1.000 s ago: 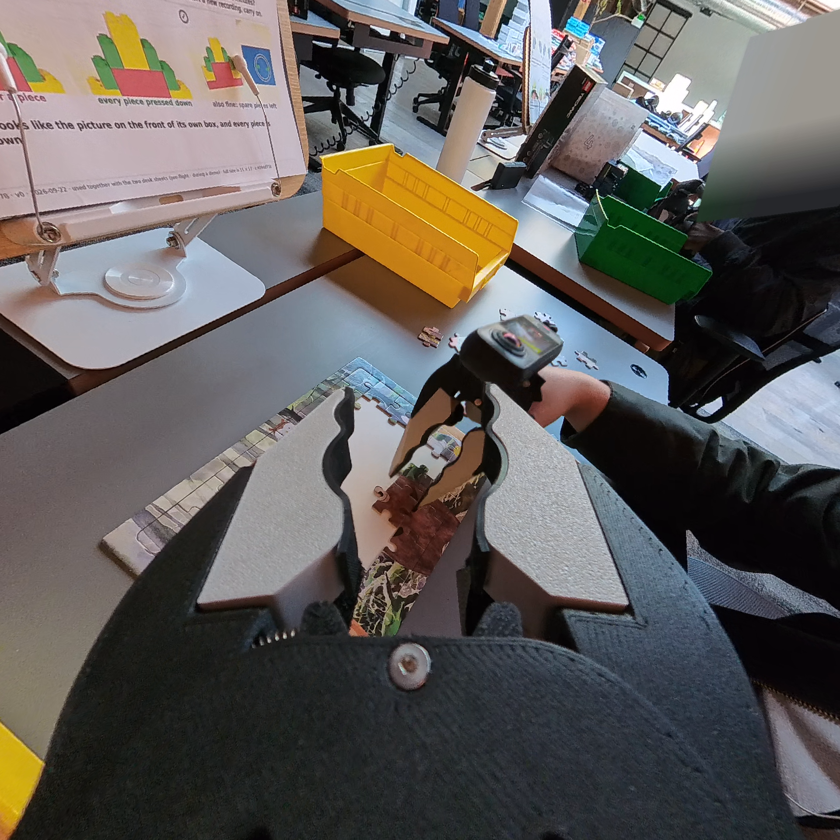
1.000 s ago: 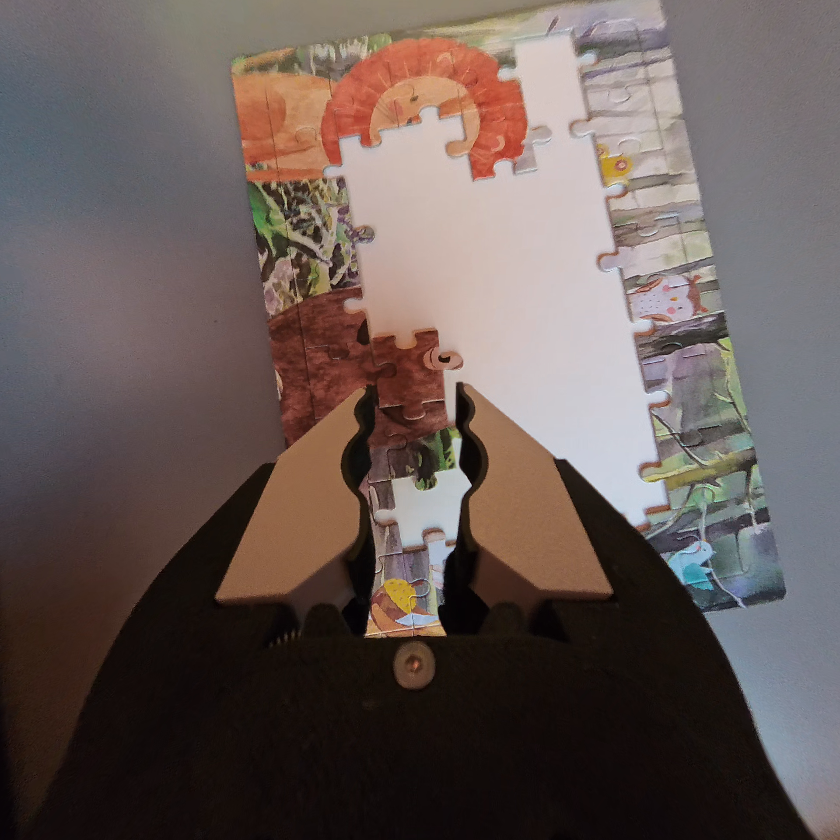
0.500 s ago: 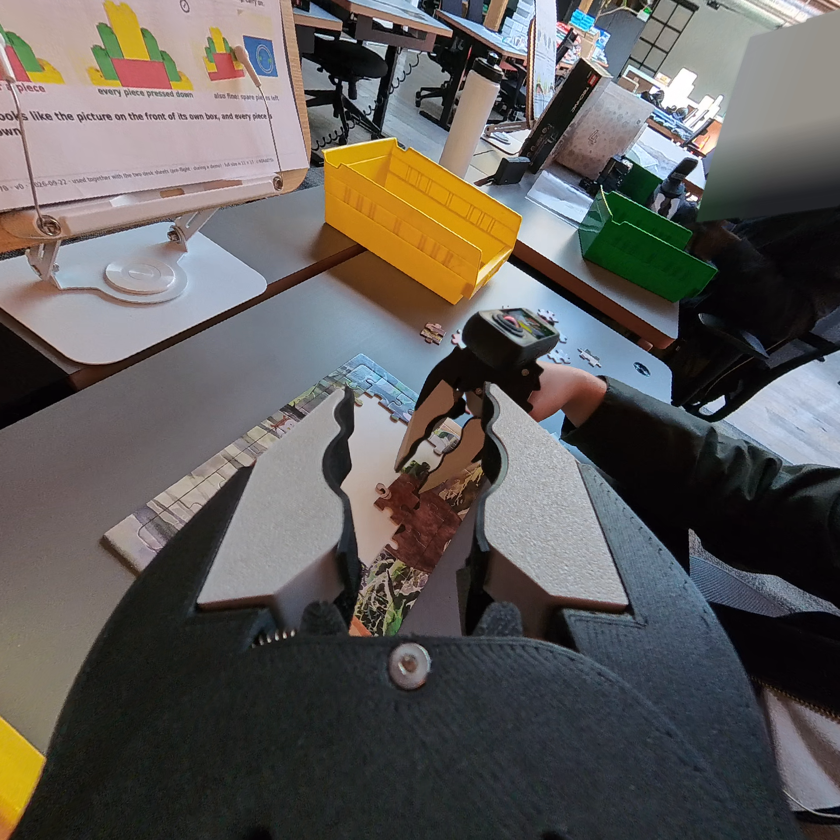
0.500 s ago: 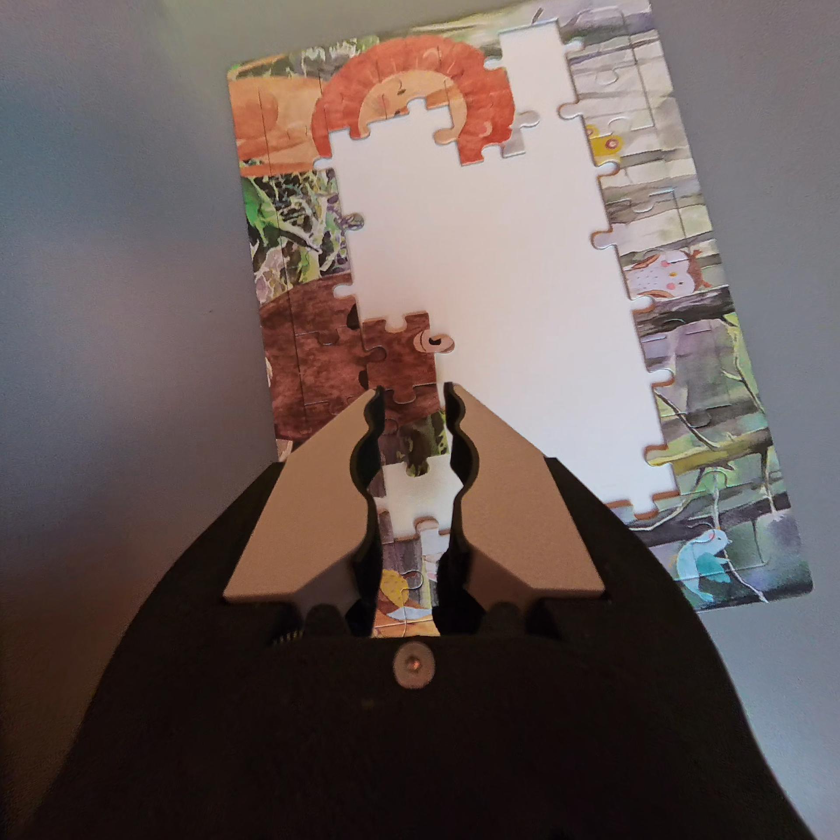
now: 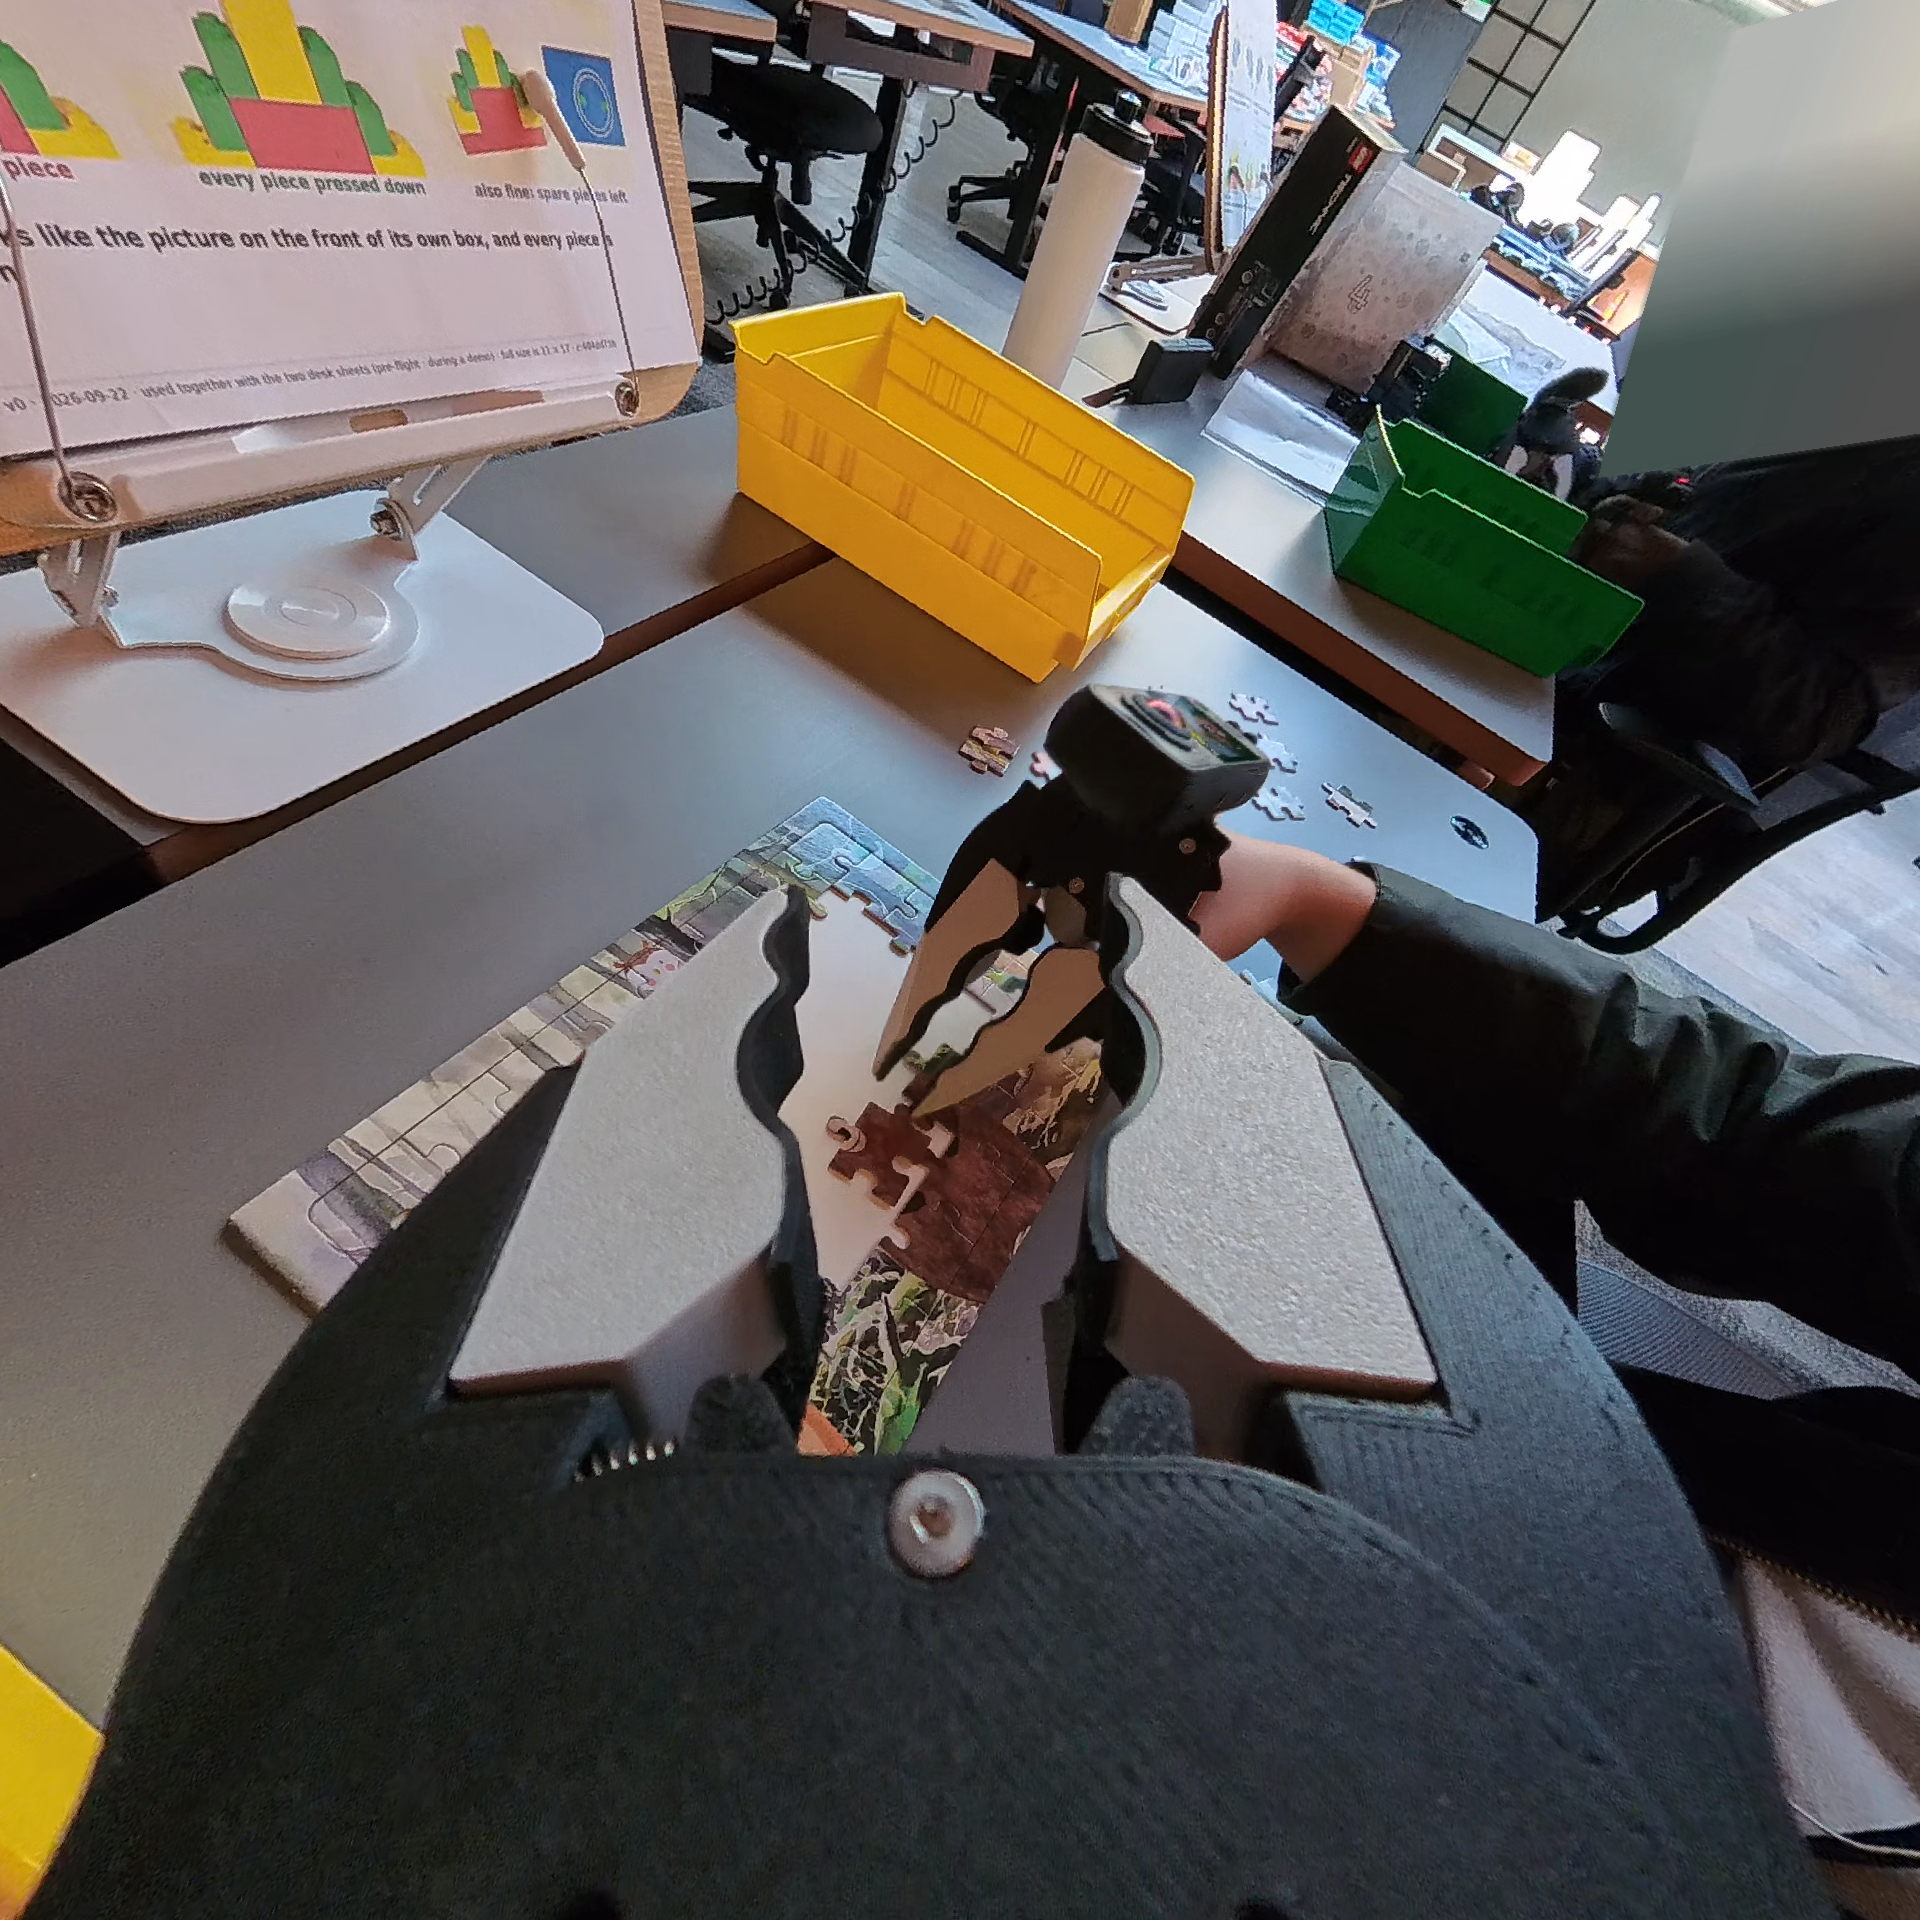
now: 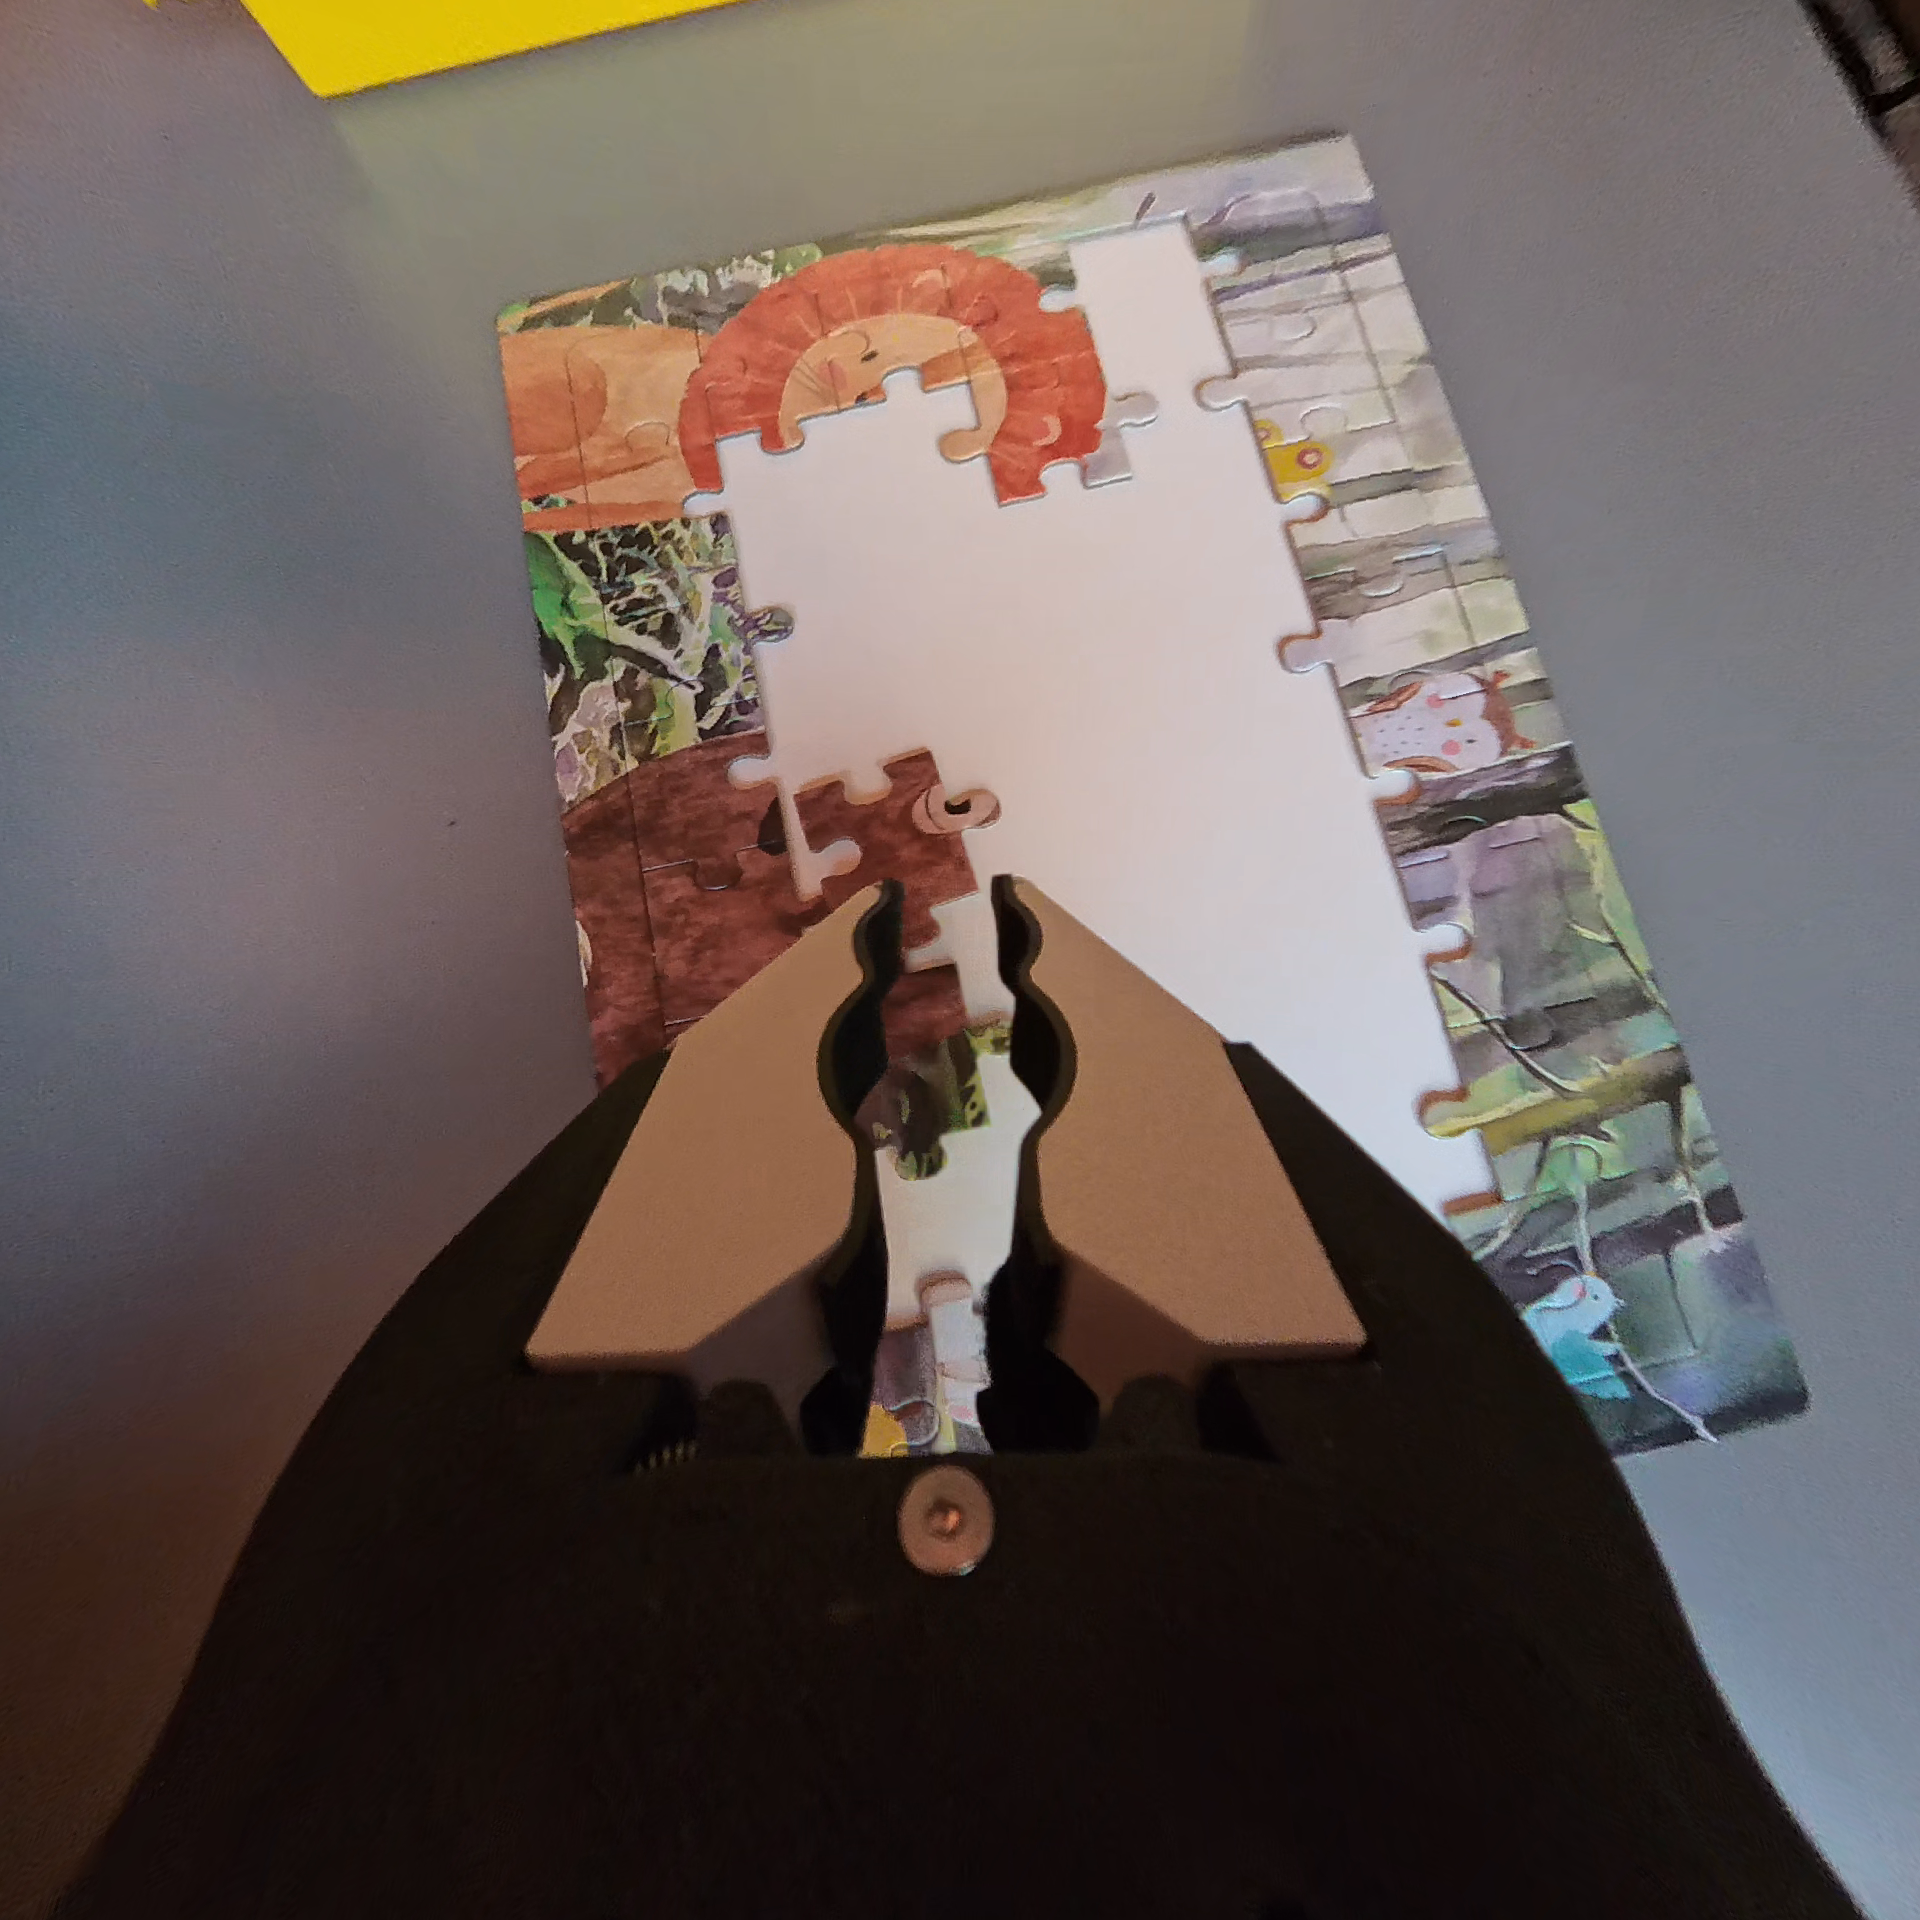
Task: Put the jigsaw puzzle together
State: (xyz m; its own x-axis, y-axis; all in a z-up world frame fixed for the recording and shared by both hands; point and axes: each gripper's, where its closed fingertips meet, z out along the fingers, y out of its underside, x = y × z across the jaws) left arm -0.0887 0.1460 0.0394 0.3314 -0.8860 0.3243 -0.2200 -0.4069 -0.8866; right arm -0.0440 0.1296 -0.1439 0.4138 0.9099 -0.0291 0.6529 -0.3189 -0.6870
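Note:
The jigsaw puzzle (image 6: 1455, 582) lies flat on the grey table, with its border and left side assembled and a large bare white middle (image 6: 1039, 727). It also shows in the left wrist view (image 5: 468, 1081). A brown piece (image 6: 883, 821) lies askew at the edge of the brown area, with gaps around it. My right gripper (image 6: 945, 885) is empty, with its jaws only narrowly apart, and sits just behind that piece. In the left wrist view one right fingertip (image 5: 925, 1112) touches the piece (image 5: 883, 1153). My left gripper (image 5: 951, 894) is open and empty above the puzzle's near side.
Several loose pieces (image 5: 1278, 800) and one brown piece (image 5: 987, 746) lie beyond the puzzle. A yellow bin (image 5: 935, 488), a green bin (image 5: 1475, 561), a white document stand (image 5: 301, 623) and a white bottle (image 5: 1070, 239) stand farther back. A person's dark sleeve (image 5: 1558, 1091) crosses from the right. Left tips to right tips: about 20 cm. From the right gripper's tips to the jigsaw puzzle (image 6: 1455, 582) is close to 12 cm. Look for it in the left wrist view (image 5: 577, 1012) too.
My right gripper has drawn back and up from the puzzle and its jaws have narrowed. The brown piece now sits more askew. My left gripper has barely moved.

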